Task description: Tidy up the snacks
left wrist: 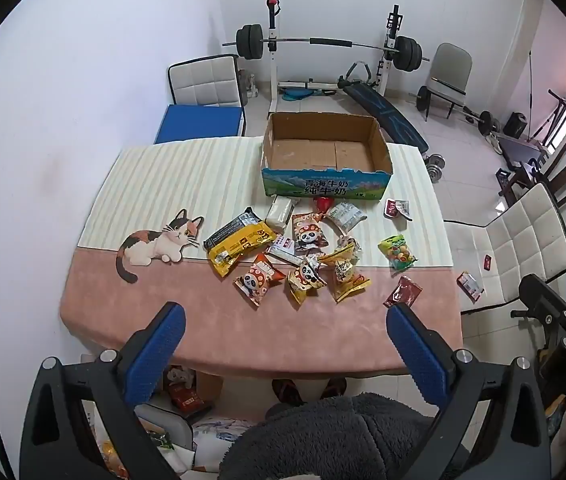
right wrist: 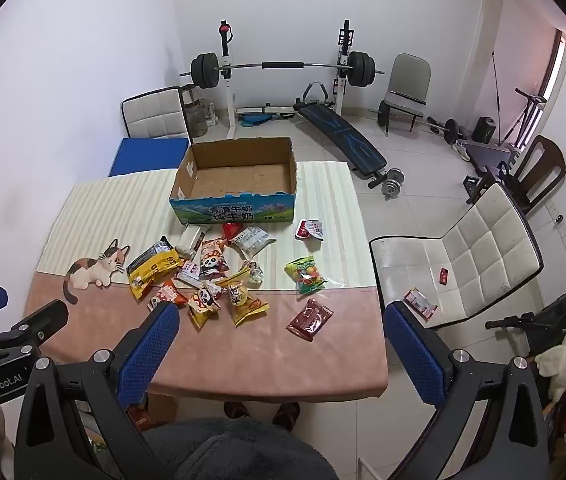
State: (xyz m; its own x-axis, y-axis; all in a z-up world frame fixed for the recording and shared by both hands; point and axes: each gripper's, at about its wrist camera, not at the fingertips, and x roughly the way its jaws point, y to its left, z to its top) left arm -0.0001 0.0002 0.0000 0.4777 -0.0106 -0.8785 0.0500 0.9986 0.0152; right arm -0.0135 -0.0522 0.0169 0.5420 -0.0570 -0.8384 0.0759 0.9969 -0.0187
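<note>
Snacks (left wrist: pixel 303 256) scattered before cardboard box (left wrist: pixel 325 184); left gripper (left wrist: pixel 283 344), right gripper (right wrist: pixel 279 344) wide (holding nothing).

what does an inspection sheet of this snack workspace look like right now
surface: table with pink and striped cloth, printed cat at its left.
job's things: cardboard box at the far edge, open, nothing seen inside; snack packets scattered in front of it, a dark red packet and a green candy bag lying apart on the right.
clutter: two small packets on the white chair.
grippers: left claw and right claw both open, holding nothing, above the near edge.
cables: nothing seen.
surroundings: barbell rack, sit-up bench, dumbbells on the tiled floor.
</note>
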